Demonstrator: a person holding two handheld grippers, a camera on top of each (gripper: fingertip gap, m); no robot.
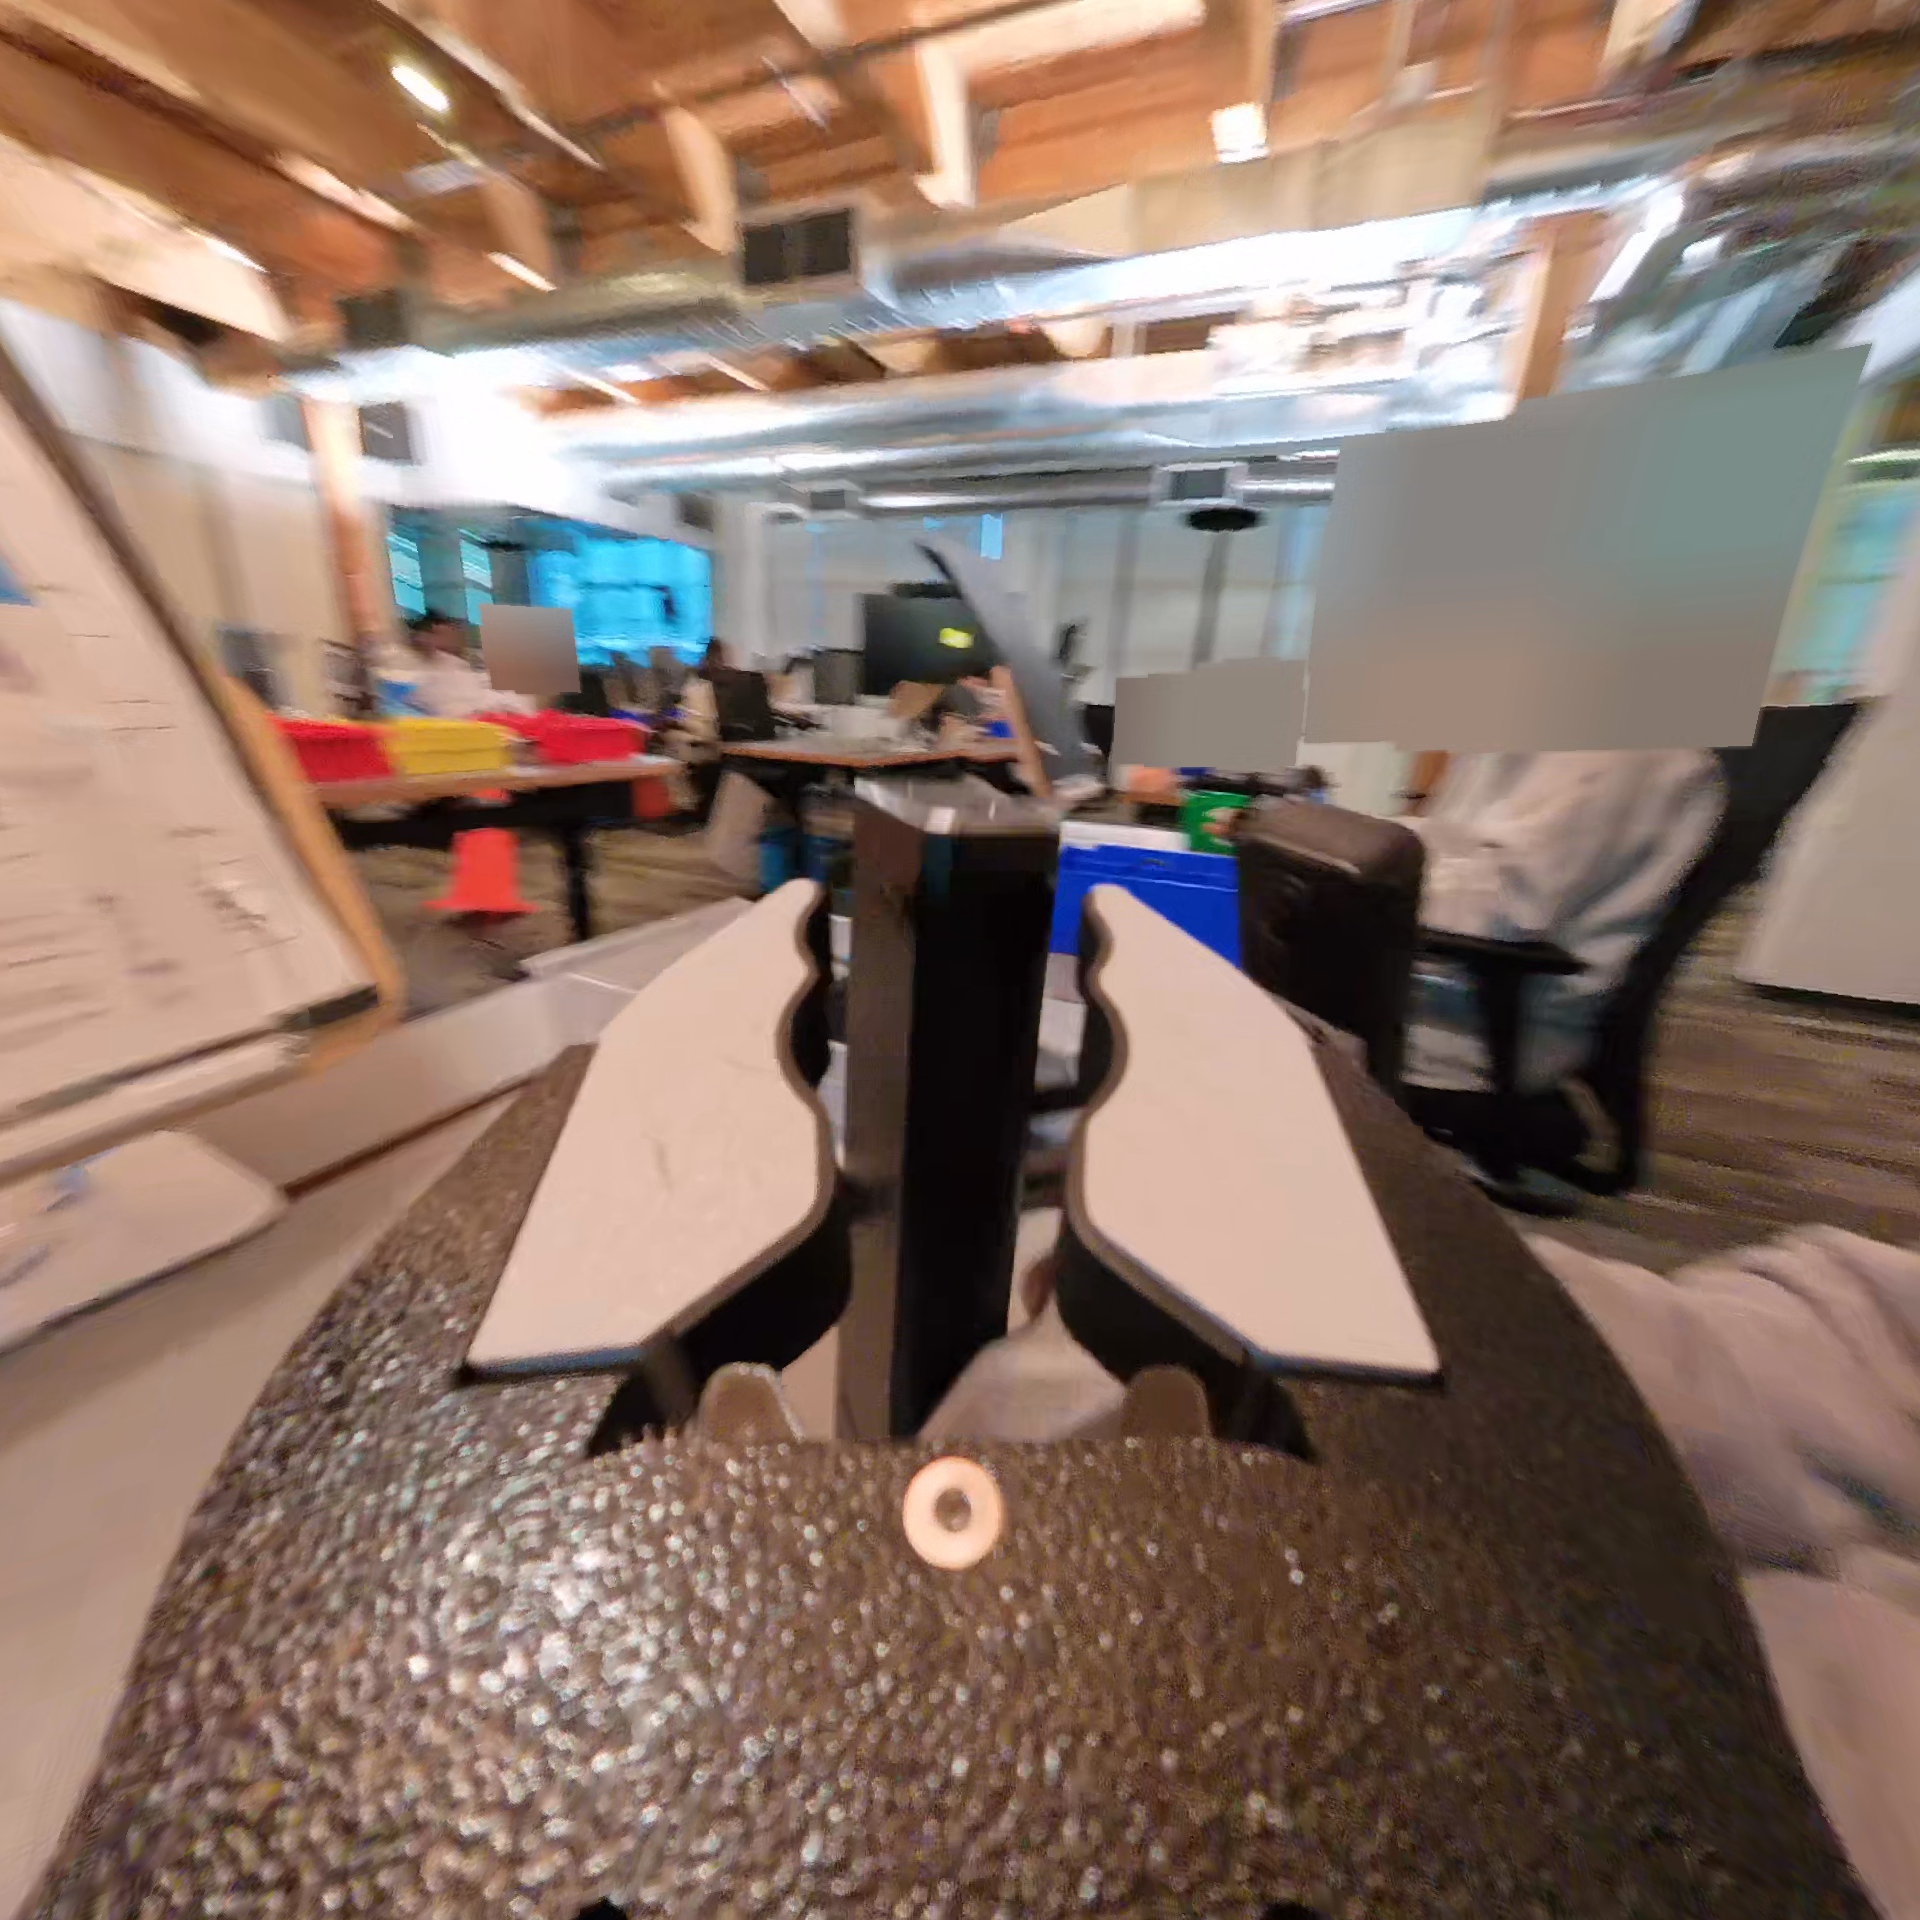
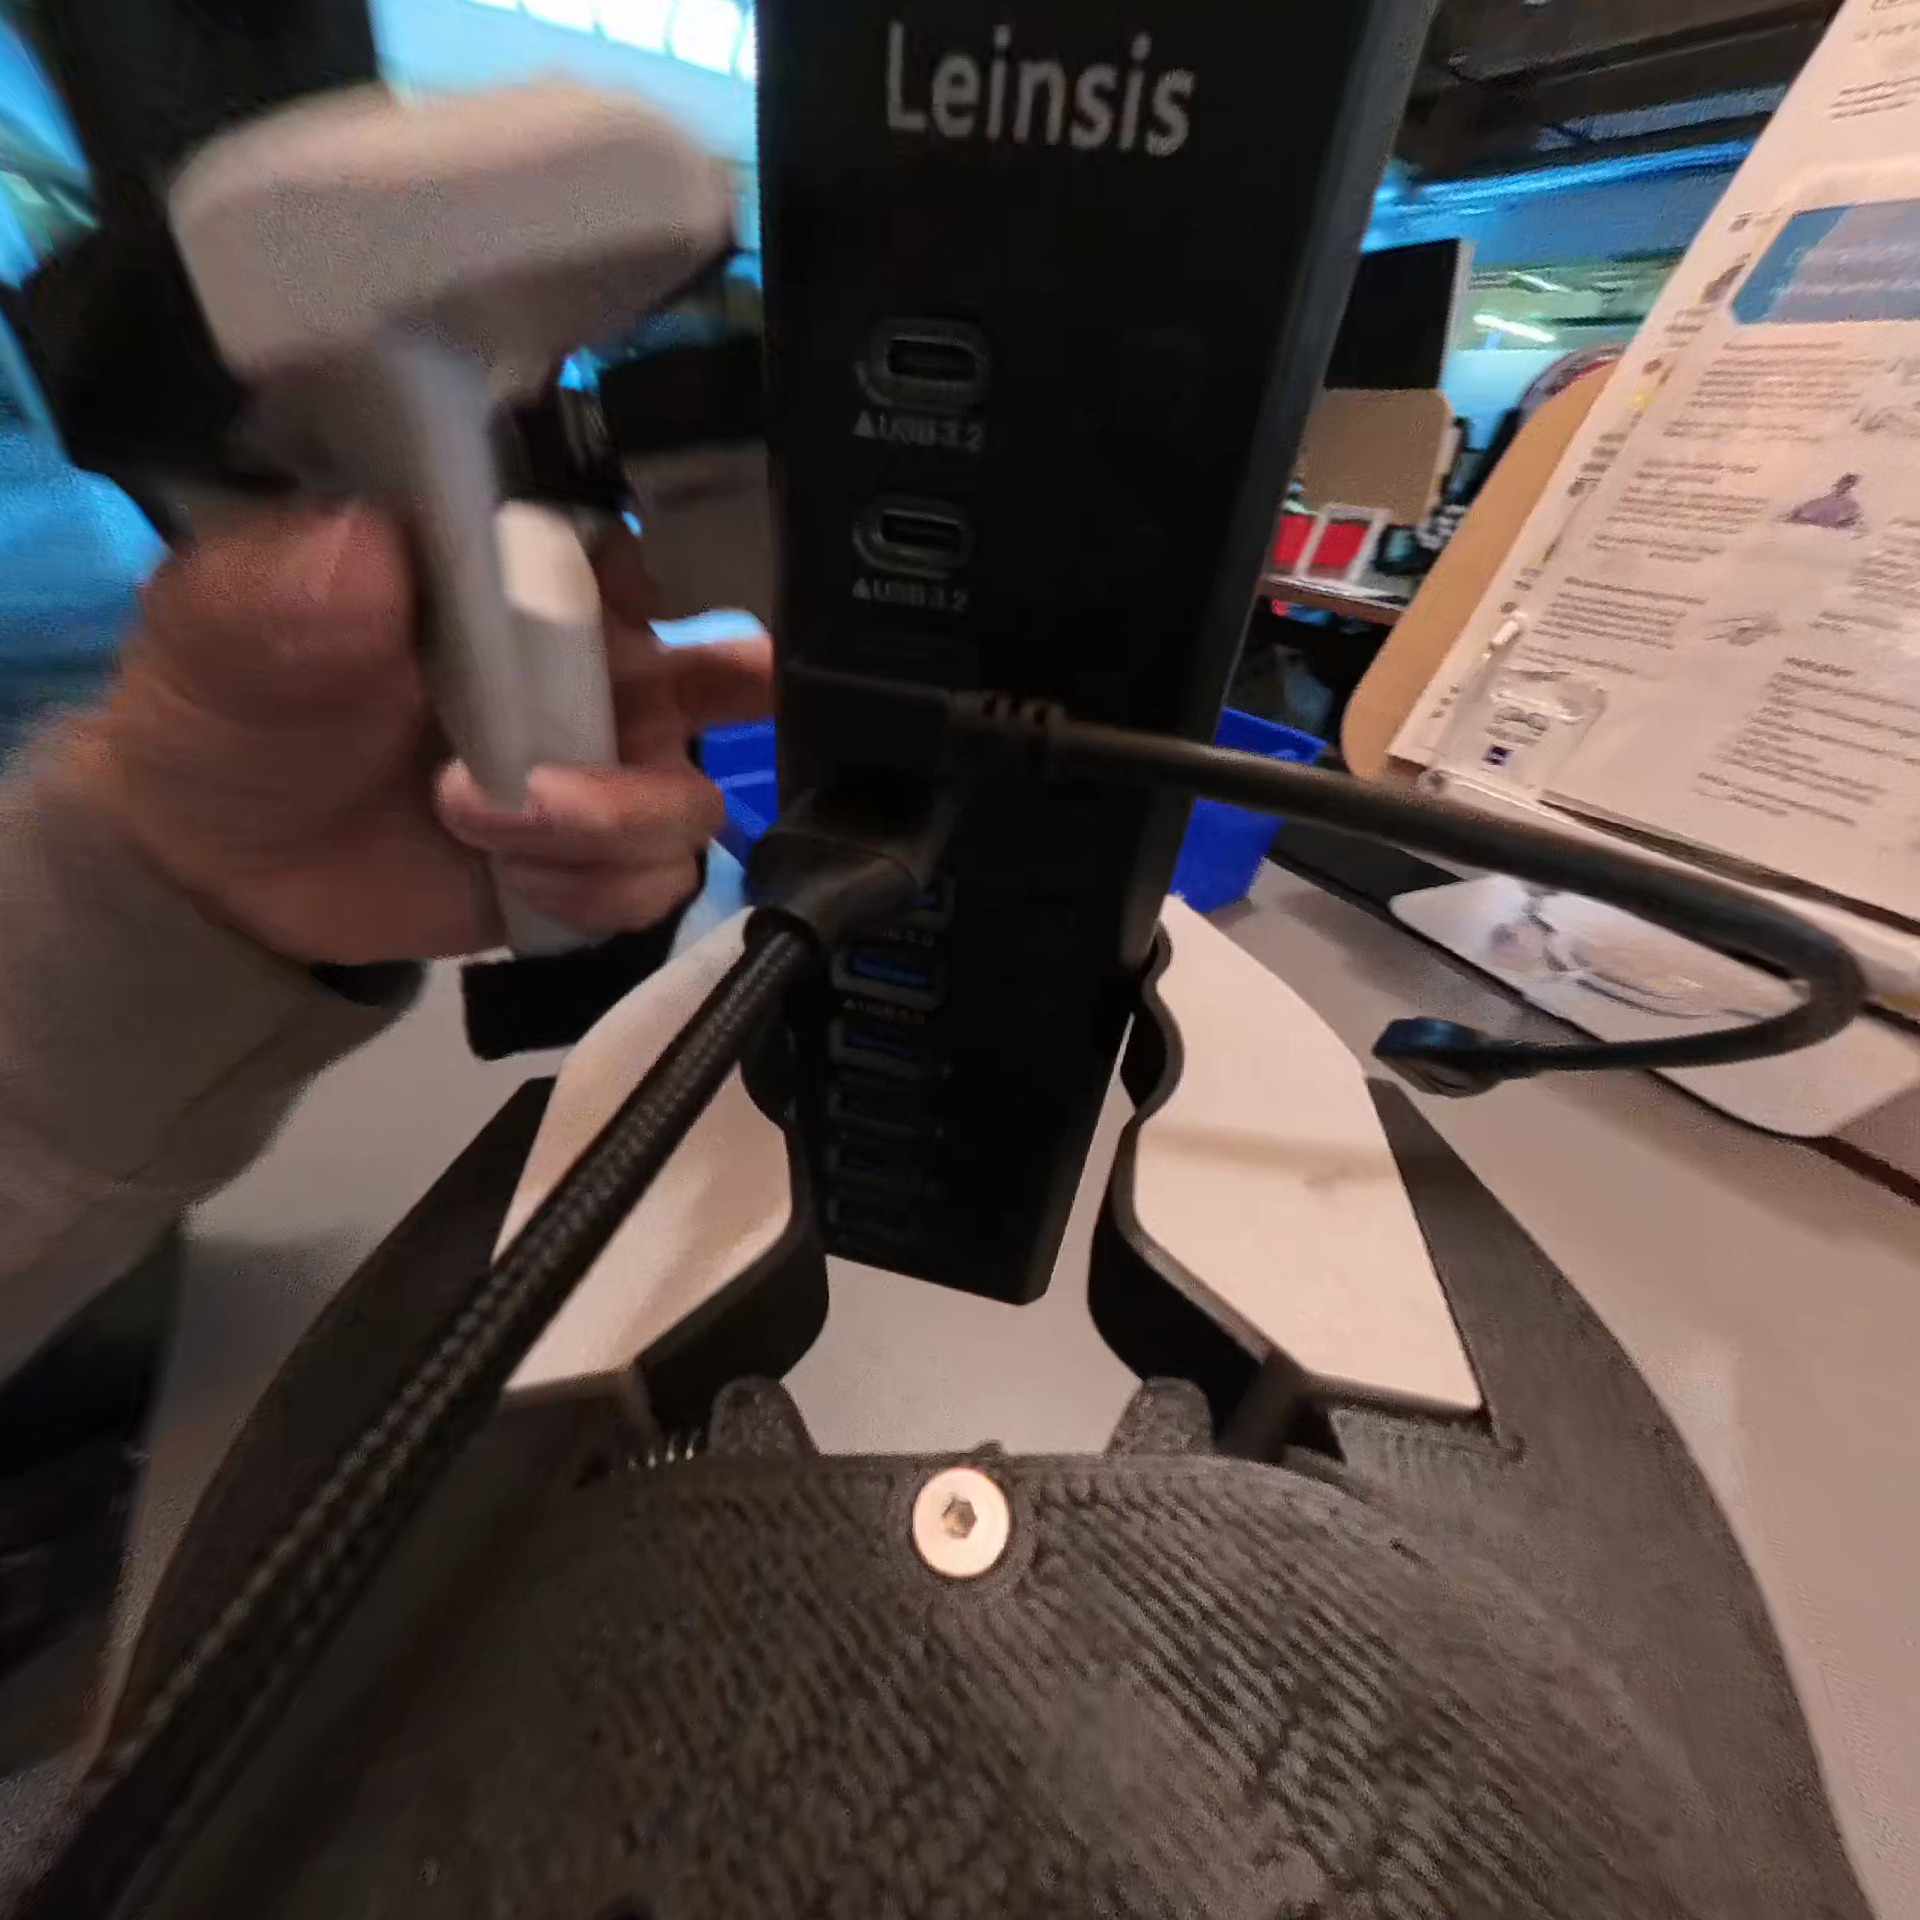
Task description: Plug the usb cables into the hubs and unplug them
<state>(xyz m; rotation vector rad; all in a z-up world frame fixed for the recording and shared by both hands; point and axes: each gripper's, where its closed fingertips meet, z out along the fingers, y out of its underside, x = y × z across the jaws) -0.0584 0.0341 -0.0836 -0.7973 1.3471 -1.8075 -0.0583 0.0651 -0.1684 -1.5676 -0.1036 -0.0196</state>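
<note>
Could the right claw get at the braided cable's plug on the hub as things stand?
Probably not directly: the right claw sits around the lower end of the upright black hub. The braided cable runs across its left finger, and the plug lies farther up. It would need to back off first.

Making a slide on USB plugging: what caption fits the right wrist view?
Right gripper straddles the upright black hub, two cables plugged in mid-face.
</note>
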